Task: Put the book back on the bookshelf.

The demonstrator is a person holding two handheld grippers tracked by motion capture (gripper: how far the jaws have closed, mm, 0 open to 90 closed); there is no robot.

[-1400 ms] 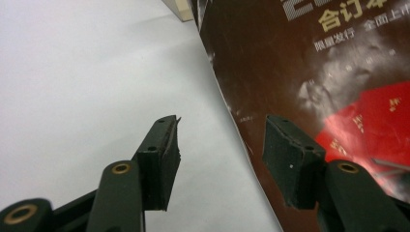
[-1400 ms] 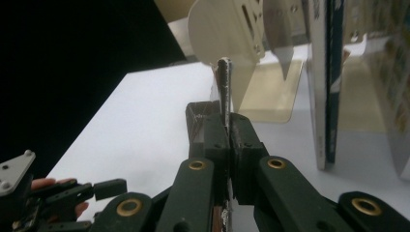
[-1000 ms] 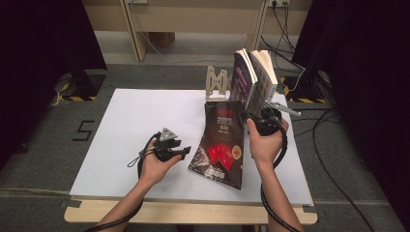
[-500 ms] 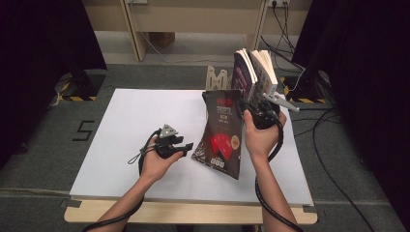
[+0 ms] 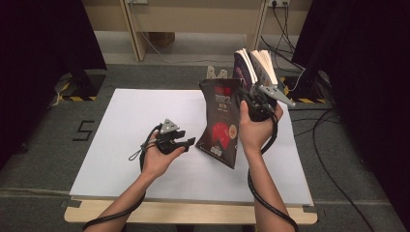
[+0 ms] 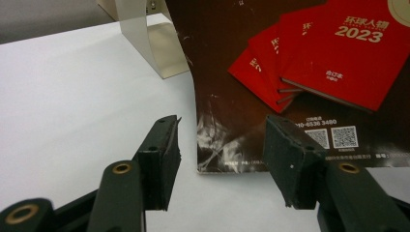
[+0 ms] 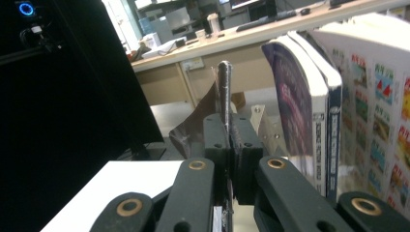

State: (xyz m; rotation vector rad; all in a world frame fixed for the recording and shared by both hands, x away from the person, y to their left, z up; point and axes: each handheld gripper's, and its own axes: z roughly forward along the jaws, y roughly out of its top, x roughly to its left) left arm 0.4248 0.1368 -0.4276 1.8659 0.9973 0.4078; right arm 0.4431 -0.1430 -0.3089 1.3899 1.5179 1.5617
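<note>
R gripper (image 5: 251, 104) clamped on magazine (image 5: 220, 121), long axis near upright | L gripper (image 5: 186, 142) open, just left of its bottom corner | books (image 5: 254, 67) right behind

I see a grey carpet floor (image 5: 53, 125) around the white bench (image 5: 125, 145), with a black "5" (image 5: 85, 130) marked on it at left. Black curtains (image 5: 43, 38) hang far left and far right. A pale wooden frame (image 5: 135, 29) stands far behind, cables (image 5: 333, 145) trailing at right. Through the right gripper view, a lit office with desks (image 7: 251, 43).

Dark glossy mag (image 5: 221, 121) w/ red books pictured — upright, lifted off table.
</note>
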